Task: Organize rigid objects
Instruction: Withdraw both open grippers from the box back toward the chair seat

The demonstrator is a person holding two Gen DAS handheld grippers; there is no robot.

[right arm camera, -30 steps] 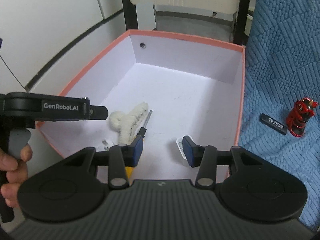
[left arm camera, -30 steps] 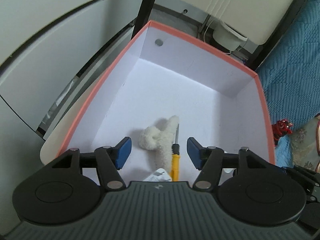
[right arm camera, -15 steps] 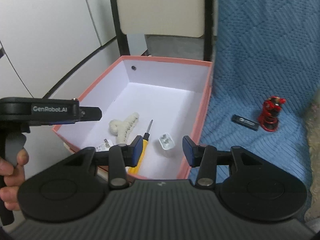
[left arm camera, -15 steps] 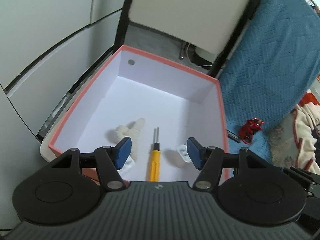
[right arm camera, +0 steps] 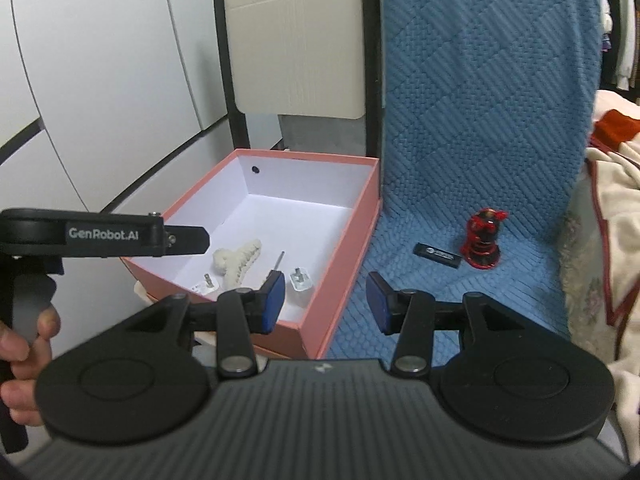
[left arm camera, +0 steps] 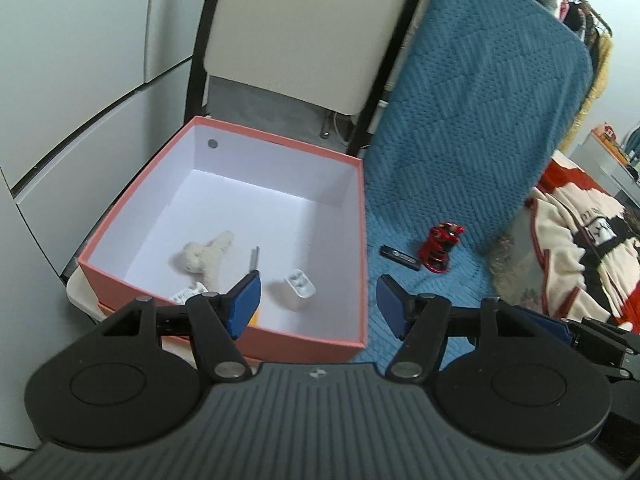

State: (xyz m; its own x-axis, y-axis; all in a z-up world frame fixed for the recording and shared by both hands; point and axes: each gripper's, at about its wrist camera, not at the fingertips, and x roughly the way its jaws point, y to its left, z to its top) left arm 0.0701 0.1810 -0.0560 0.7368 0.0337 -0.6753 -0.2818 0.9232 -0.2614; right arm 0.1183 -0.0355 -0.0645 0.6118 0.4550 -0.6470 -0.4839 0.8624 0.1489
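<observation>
Bright, even daylight, soft shadows inside the pink box (left arm camera: pixel 362 240). Strong fisheye bending at edges. Slightly soft, grainy at far right.

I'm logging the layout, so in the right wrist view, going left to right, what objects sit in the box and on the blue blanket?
Small white plug → fluffy cream toy → screwdriver → white charger → black USB stick → red figurine.

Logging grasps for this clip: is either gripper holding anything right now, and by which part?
Nothing is held. The left gripper and right gripper are both open and empty.
</observation>
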